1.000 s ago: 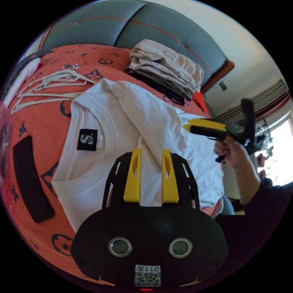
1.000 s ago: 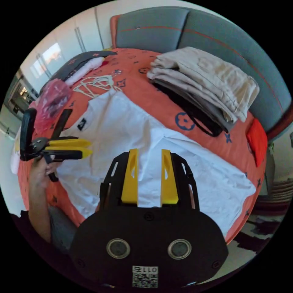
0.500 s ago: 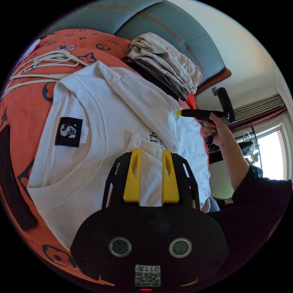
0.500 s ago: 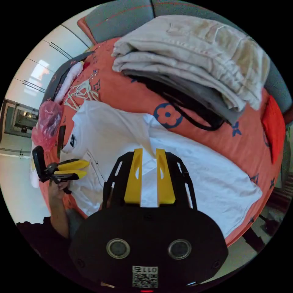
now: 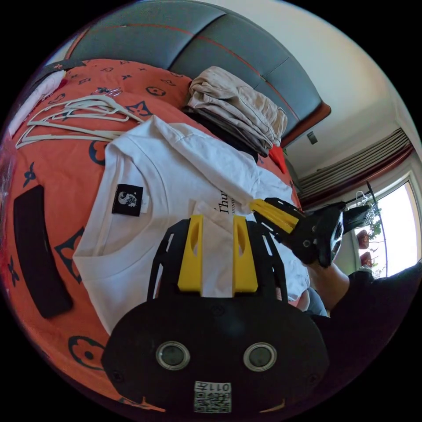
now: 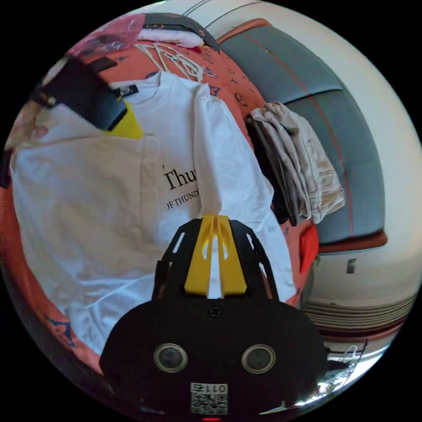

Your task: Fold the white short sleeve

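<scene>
White short-sleeve T-shirt (image 5: 167,176) lying on orange patterned bedspread (image 5: 48,176), right gripper (image 6: 214,218) pinching a shirt fold, left gripper (image 5: 217,218) gaping above the fabric, folded beige trousers (image 5: 237,107) and white hangers (image 5: 74,118) sitting nearby.

An orange bedspread (image 5: 57,176) with dark blue motifs covers the bed. A stack of folded beige and dark clothes (image 5: 237,110) sits by the grey padded headboard (image 5: 184,39). Pale hangers (image 5: 74,118) lie in a heap, a flat black object (image 5: 37,250) near them. A red cloth (image 6: 309,246) lies beside the stack.
</scene>
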`<state>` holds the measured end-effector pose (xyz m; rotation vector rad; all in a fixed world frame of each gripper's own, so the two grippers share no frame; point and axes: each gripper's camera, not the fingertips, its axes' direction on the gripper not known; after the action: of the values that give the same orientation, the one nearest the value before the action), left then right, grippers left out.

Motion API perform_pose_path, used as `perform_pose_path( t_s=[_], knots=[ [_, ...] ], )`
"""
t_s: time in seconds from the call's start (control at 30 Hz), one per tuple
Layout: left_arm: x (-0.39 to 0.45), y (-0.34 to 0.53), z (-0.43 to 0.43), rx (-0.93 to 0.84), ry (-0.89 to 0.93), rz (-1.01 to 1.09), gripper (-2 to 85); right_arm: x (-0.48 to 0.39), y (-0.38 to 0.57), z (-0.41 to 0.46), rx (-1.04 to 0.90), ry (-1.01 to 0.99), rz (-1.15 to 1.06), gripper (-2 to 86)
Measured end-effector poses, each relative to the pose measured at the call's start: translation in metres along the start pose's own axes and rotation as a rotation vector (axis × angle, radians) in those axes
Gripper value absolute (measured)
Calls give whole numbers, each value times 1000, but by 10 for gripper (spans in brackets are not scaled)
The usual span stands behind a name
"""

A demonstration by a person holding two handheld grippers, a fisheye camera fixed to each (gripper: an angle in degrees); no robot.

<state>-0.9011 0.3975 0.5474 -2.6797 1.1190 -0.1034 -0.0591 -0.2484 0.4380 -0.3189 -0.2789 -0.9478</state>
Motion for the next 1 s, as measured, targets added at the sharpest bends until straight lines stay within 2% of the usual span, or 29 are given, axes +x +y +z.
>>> perform_pose_path(
  t_s=[0.07,0.13,0.23,0.3,0.37,0.4,0.43,0.47,0.53,0.63,0.73,0.83,1.0],
  knots=[
    [-3,-1,-4,20,4,-10,88,34,-2,-15,27,-247,68,23],
    [-9,-1,-11,70,19,-33,88,89,2,-42,231,-630,231,21],
    [-16,1,-28,147,33,-59,88,131,12,-48,458,-1018,344,27],
    [-22,4,-37,176,36,-80,87,128,12,-32,410,-994,340,39],
    [-30,7,-43,197,31,-113,88,108,9,-1,206,-983,281,103],
    [-35,9,-46,202,26,-131,89,93,10,18,67,-1060,213,141],
    [-38,10,-48,206,22,-141,90,87,18,25,30,-1096,191,162],
    [-38,10,-49,210,22,-143,91,88,24,25,47,-1078,209,160],
    [-35,8,-53,225,19,-127,92,113,57,28,159,-940,407,147],
    [-28,2,-44,180,27,-94,97,144,85,62,154,-917,609,122],
    [-26,-6,-20,61,142,-58,109,159,92,106,164,-1075,695,111],
    [-32,-7,5,-33,274,-83,137,160,88,128,223,-1078,704,113],
    [-44,-3,14,-17,393,-156,152,149,80,150,235,-1105,694,96]
  ],
)
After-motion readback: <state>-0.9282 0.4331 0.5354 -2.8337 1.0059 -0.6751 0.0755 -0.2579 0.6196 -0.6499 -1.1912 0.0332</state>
